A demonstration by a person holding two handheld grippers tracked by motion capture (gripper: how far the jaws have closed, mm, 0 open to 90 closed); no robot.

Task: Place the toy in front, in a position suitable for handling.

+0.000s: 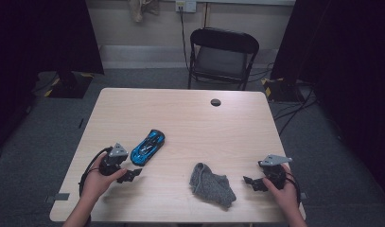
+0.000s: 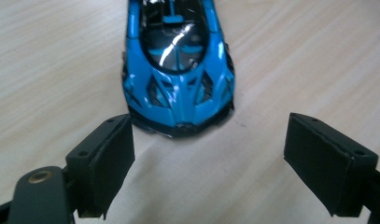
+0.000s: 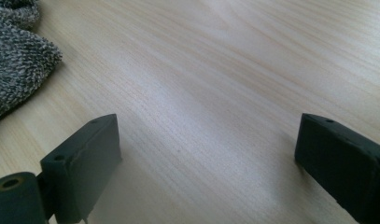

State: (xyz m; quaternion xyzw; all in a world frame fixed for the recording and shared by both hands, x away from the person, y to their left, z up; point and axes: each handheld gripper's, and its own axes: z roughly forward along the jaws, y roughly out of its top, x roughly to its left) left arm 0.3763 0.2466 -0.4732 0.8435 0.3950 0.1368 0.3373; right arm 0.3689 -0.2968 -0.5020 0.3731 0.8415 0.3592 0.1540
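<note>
1. The step in hand looks like an approach to a grasp: the left gripper point(image 1: 129, 175) sits low over the table point(image 1: 190, 118) at its near left, aimed at the blue toy car point(image 1: 148, 147), which lies on the left half of the table with one end turned toward the gripper.
2. In the left gripper view the jaws stand wide apart and hold nothing; the car's point(image 2: 178, 70) near end lies just ahead of them, centred on the gap but not yet between the pads.
3. The right gripper point(image 1: 252, 182) rests near the table's front right corner, its jaws likewise spread wide and empty over bare wood, pointing toward the grey cloth point(image 1: 211, 183).
4. That cloth lies crumpled near the front edge, between the two grippers and well apart from the car; in the right gripper view its fuzzy edge point(image 3: 15, 56) shows at the upper left.
5. The next move probably calls for the left gripper to slide forward until the pads flank the car's body, then close across its width; the glossy, tapered shell could slip, so a squared, centred grip matters.
6. The surface is pale wood laminate with a round cable hole point(image 1: 215, 102) near the far edge.
7. Beyond it stand a black folding chair point(image 1: 222, 56), grey carpet, dark curtains at both sides and cables on the floor.
</note>
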